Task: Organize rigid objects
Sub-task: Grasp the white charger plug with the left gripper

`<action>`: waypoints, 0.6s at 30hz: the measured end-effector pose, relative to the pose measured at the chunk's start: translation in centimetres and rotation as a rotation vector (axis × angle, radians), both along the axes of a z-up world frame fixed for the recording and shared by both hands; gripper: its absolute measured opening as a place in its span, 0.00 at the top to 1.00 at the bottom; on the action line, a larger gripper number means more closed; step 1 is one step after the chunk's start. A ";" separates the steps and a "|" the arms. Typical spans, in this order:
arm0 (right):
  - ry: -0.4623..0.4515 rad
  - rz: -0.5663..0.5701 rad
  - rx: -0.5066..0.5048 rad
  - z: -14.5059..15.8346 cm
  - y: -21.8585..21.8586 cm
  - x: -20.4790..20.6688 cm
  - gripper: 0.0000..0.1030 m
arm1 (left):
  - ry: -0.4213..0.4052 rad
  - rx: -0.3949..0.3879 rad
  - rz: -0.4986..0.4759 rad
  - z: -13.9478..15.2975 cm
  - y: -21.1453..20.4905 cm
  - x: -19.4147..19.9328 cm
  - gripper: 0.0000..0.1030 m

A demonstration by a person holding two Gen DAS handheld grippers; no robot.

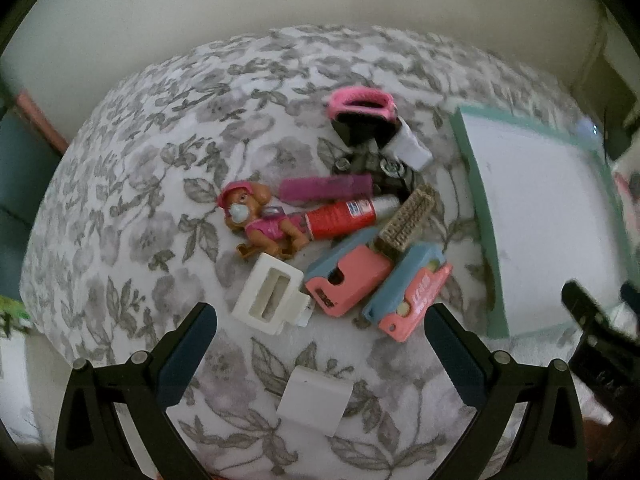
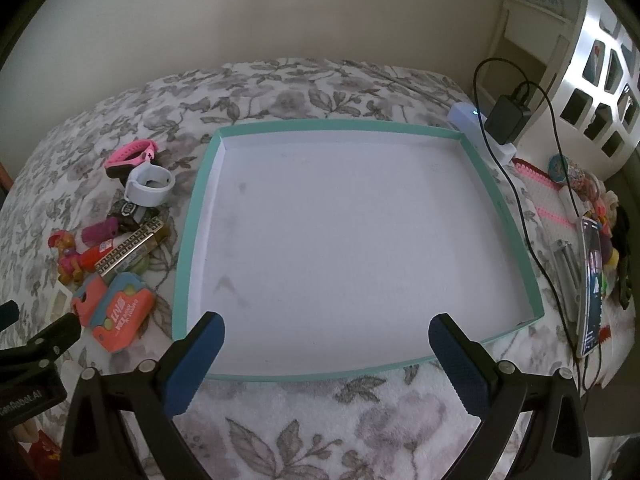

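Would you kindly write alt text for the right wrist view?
An empty teal-rimmed tray lies on a floral cloth, framed by the open right gripper. A toy pile sits left of it.

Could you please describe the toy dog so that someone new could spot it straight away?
Left of the teal tray, small things lie heaped on the flowered bedspread. The toy dog lies at the heap's far-left edge, the only figure: brown, with pink cap and suit.
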State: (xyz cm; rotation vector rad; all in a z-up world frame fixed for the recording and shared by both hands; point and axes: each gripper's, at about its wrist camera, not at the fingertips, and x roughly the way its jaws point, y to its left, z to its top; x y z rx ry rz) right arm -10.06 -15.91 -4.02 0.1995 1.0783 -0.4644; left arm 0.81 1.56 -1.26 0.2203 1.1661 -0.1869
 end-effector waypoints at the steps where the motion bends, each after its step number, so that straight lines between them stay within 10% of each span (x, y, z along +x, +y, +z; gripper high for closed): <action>1: -0.009 0.002 0.003 0.1 0.0 -0.1 0.00 | -0.016 -0.019 0.036 0.4 0.8 0.2 0.00; 11: -0.049 0.163 0.058 1.4 3.7 1.7 0.00 | 0.030 -0.129 0.197 -0.1 5.8 1.4 0.00; 18: 0.015 0.256 0.079 0.0 5.9 3.3 0.00 | 0.182 -0.066 0.075 -2.7 4.4 2.3 0.00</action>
